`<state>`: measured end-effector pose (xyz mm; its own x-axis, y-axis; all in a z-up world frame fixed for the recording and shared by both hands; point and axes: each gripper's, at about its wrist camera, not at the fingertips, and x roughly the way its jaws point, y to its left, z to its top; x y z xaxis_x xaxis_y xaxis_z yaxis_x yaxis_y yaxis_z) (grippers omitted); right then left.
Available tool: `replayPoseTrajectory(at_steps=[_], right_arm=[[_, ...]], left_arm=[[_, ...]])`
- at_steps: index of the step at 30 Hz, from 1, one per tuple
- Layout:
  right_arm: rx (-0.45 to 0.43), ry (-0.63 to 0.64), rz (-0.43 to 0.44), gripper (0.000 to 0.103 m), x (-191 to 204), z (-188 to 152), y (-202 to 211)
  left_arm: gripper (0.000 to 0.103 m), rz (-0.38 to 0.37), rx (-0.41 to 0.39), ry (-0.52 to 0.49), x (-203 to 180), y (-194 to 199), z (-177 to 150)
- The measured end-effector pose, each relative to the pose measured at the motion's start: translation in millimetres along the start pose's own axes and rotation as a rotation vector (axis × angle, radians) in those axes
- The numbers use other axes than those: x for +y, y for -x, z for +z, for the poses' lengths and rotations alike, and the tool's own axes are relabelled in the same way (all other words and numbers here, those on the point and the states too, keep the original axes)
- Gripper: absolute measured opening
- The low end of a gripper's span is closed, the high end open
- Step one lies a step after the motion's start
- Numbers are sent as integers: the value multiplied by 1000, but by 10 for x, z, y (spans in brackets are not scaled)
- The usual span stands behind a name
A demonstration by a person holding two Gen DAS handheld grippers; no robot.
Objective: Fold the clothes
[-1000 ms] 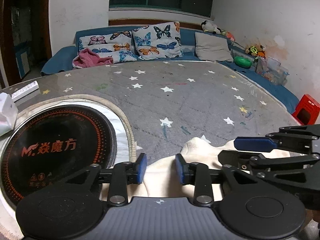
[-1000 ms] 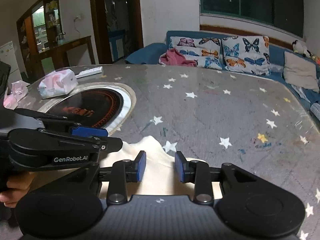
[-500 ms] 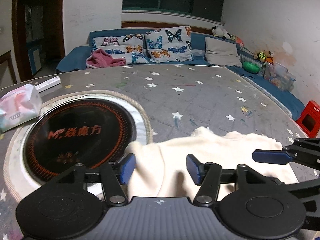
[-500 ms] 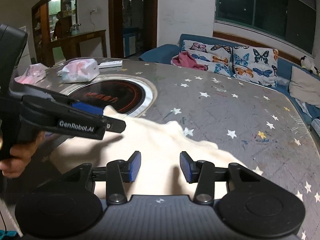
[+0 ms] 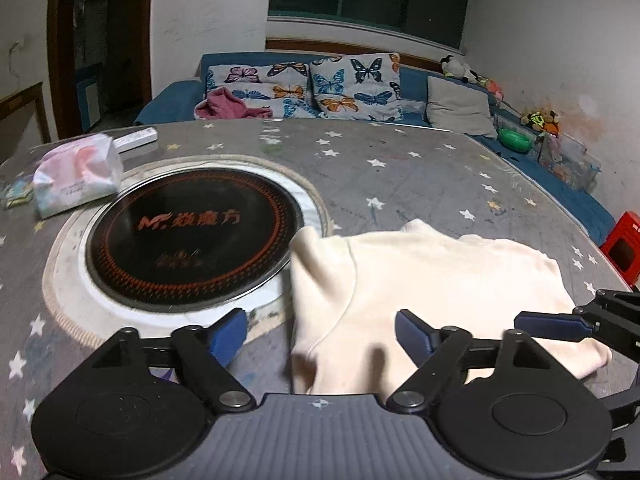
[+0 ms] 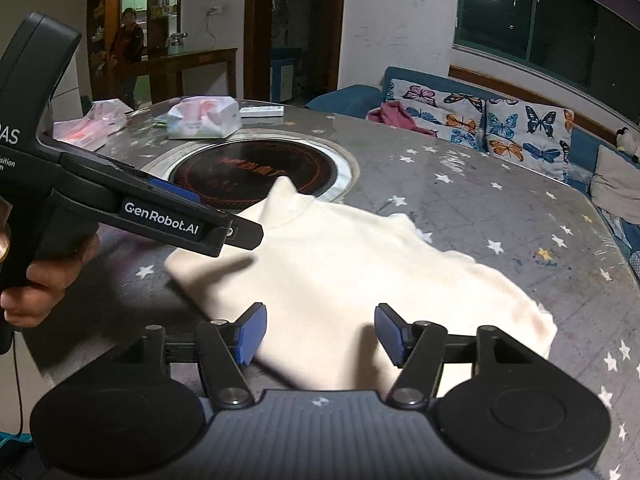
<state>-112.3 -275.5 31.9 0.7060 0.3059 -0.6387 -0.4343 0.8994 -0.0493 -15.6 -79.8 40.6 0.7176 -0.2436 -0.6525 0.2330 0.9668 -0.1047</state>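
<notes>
Garment: we see a cream top (image 5: 420, 280) lying folded on the star-print tablecloth (image 5: 400, 160), its near-left corner just overlapping the rim of the round black cooktop (image 5: 192, 236) set into the table.
Left gripper: our left gripper (image 5: 320, 332) hangs above the near edge of the cream top, its blue-padded jaws spread wide with nothing between them.
Right gripper: our right gripper (image 6: 318, 334) sits over the same garment on the side away from the cooktop, jaws likewise parted and empty; fabric shows through the gap.
Cross view: from the right wrist camera we see the left gripper's black body beside the cooktop, a bare hand (image 6: 44, 276) wrapped around its handle.
Beyond the cooktop: a tissue pack (image 5: 76, 176) lies just outside its rim, and a white remote (image 5: 136, 139) lies past that.
Background: behind the table, past the cooktop, we see a blue sofa (image 5: 404, 76) with butterfly cushions (image 5: 352, 88) and a pink cloth (image 5: 228, 106).
</notes>
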Motion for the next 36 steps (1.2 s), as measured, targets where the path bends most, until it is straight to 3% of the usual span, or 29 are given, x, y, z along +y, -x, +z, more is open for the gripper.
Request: replayPoseTrajectory(at_steps=[4, 15, 28, 36], right_arm=[[1, 23, 8, 70, 117, -28, -2], [-6, 53, 22, 81, 279, -63, -4], [-17, 78, 20, 91, 384, -69, 40], [-10, 82, 22, 92, 397, -70, 18]], left_arm=[[91, 10, 3, 27, 75, 72, -56], [102, 34, 3, 32, 80, 218, -160], [103, 71, 19, 25, 76, 264, -223], [103, 78, 25, 29, 87, 275, -235]])
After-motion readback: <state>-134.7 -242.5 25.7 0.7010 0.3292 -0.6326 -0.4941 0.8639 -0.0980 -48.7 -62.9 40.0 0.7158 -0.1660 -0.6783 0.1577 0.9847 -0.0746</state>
